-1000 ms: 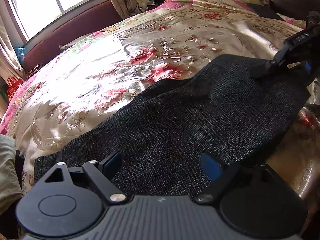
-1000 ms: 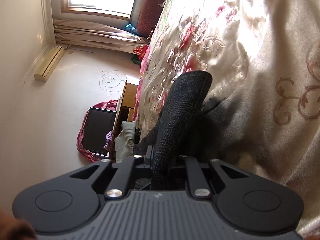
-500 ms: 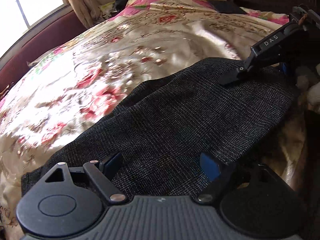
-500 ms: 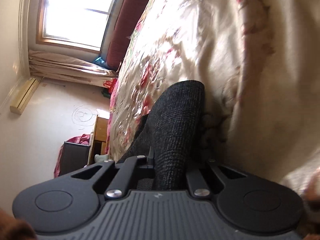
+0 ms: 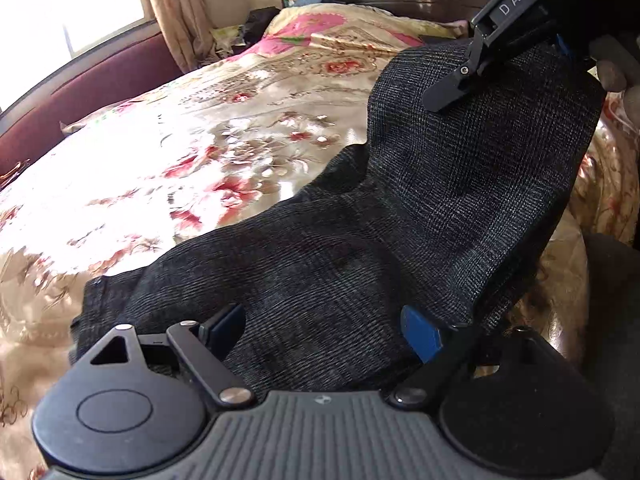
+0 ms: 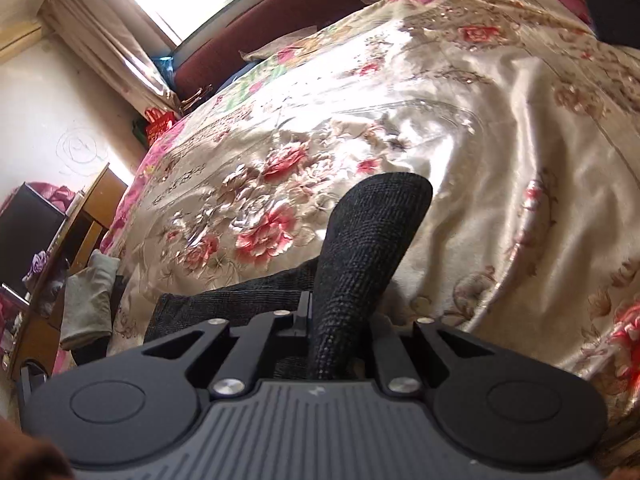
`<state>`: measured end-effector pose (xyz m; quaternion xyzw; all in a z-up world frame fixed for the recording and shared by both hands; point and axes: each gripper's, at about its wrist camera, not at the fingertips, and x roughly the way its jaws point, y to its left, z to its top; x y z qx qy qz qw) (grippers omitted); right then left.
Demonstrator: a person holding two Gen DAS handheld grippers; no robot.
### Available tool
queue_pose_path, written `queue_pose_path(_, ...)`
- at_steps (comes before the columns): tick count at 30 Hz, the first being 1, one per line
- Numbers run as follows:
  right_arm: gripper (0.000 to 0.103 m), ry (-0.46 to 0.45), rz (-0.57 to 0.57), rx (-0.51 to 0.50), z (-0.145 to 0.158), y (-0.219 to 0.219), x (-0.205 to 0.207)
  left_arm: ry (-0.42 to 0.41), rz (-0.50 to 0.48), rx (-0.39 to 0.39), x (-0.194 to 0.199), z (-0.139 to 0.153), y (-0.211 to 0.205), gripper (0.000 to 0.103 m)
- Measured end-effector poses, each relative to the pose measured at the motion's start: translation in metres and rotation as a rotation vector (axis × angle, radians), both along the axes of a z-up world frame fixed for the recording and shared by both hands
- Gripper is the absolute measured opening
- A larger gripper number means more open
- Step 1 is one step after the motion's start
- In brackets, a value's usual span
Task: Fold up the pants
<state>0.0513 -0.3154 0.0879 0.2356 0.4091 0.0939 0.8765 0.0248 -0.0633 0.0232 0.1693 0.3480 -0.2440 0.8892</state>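
Dark woven pants [image 5: 320, 264] spread along the near edge of the floral bedspread [image 5: 180, 152], one end raised. Right gripper [image 6: 340, 320] pinched tight on that raised fabric; left gripper [image 5: 324, 328] spread wide over the cloth, gripping nothing.

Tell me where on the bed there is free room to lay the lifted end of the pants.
The flowered bedspread is bare between the pants and the dark red headboard. It is crowded at the near edge, under both claws, and by the pillows.
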Motion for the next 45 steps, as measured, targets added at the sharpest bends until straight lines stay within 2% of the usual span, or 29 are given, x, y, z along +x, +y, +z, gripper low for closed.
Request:
queue_pose_path(4, 0.01, -0.017, 0.085, -0.092, 0.019, 0.05, 0.011, -0.032, 0.075, -0.06, -0.014, 0.005, 0.034, 0.098)
queue_pose_path(7, 0.01, -0.011, 0.187, -0.165, 0.022, 0.101, 0.019, -0.035, 0.138, -0.072, -0.022, 0.003, 0.06, 0.098)
queue_pose_path(12, 0.01, 0.038, 0.326, -0.289, 0.002, 0.187, 0.03, -0.021, 0.235, -0.129, -0.029, -0.002, 0.092, 0.098)
queue_pose_path(17, 0.011, 0.115, 0.321, -0.384, -0.031, 0.236, 0.042, -0.005, 0.273, -0.176, -0.032, 0.001, 0.11, 0.098)
queue_pose_path(24, 0.015, 0.077, 0.355, -0.544, -0.03, 0.273, 0.037, 0.02, 0.306, -0.279, -0.035, 0.007, 0.128, 0.098)
queue_pose_path(26, 0.014, 0.08, 0.331, -0.534, -0.029, 0.274, 0.04, 0.024, 0.303, -0.294, -0.036, 0.007, 0.13, 0.098)
queue_pose_path(30, 0.01, 0.071, 0.234, -0.44, -0.019, 0.261, 0.049, 0.002, 0.291, -0.309, -0.042, 0.01, 0.129, 0.098)
queue_pose_path(35, 0.01, 0.0, 0.175, -0.462, -0.003, 0.268, 0.055, -0.009, 0.282, -0.332, -0.044, 0.011, 0.135, 0.098)
queue_pose_path(38, 0.024, 0.083, 0.241, -0.482, -0.02, 0.288, 0.06, -0.019, 0.286, -0.306, -0.046, 0.01, 0.135, 0.098)
queue_pose_path(40, 0.038, 0.091, 0.253, -0.459, -0.027, 0.295, 0.059, -0.027, 0.302, -0.275, -0.048, 0.009, 0.134, 0.098)
queue_pose_path(42, 0.039, 0.065, 0.287, -0.45, -0.024, 0.302, 0.055, -0.035, 0.304, -0.294, -0.05, 0.012, 0.138, 0.098)
queue_pose_path(45, 0.036, 0.031, 0.331, -0.414, -0.009, 0.305, 0.048, -0.05, 0.33, -0.304, -0.053, 0.013, 0.144, 0.098)
